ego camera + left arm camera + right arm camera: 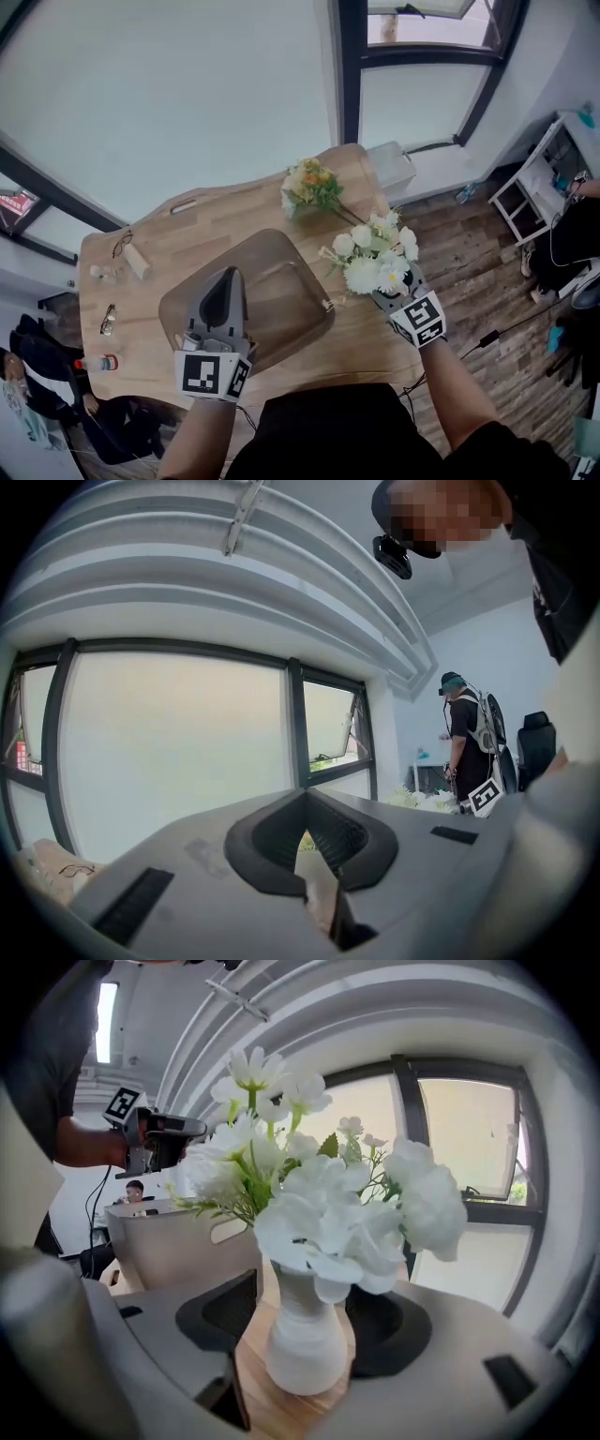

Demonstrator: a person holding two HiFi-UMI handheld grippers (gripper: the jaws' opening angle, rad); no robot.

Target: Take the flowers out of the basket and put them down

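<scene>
Right tongs (305, 1335) pinch the white bouquet (375, 253) by its wrapped stem, just right of the basket (292, 261), over the desk (187, 234). Left tongs (223, 279) clamp the basket rim. Next, likely: lower the flowers near the yellow bunch (309, 186) and release.

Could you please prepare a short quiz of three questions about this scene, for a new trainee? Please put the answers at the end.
1. True or false: the white flowers lie inside the basket.
2. What stands between the jaws of the right tool?
A) the rim of the basket
B) the wrapped stem of the white flowers
C) nothing
3. Fill in: the yellow bouquet lies on the ____, beyond the basket.

Key
1. False: the right tool holds them up, to the right of the basket.
2. B
3. table
</scene>
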